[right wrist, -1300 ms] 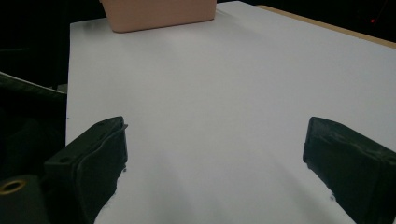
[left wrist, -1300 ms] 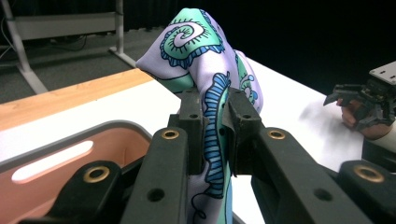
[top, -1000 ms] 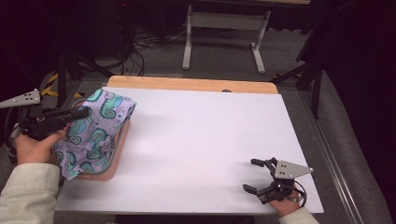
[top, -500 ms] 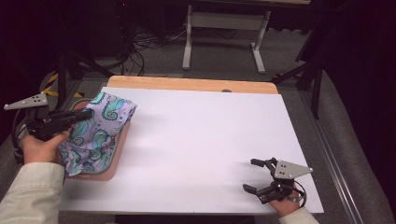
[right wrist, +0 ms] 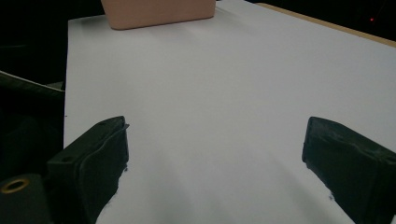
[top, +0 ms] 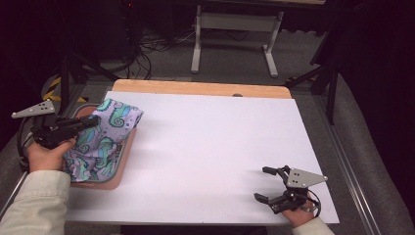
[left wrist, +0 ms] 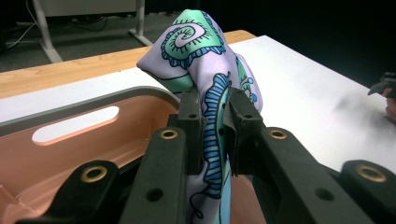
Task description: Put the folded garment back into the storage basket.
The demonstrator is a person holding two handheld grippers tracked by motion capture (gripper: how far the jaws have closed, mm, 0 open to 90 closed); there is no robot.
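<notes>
Now the left tool (left wrist: 215,126) pinches the patterned cloth (top: 105,137) bunched over the pink tray (top: 128,152), its length hanging trayward, while the right tool (top: 270,185), jaws spread, waits well apart from the tray on the desk (top: 220,142).

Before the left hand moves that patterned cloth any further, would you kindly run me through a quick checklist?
1. Left tongs clamped on the patterned cloth: ok.
2. Cloth free of the pink bin: not ok, most of it lies in the bin.
3. White tabletop open for laying the cloth: ok.
4. Right tongs open and empty: ok.
5. Right tongs apart from the cloth: ok, near the table's front right corner.
6. Cloth snagged under the bin rim: cannot tell.
</notes>
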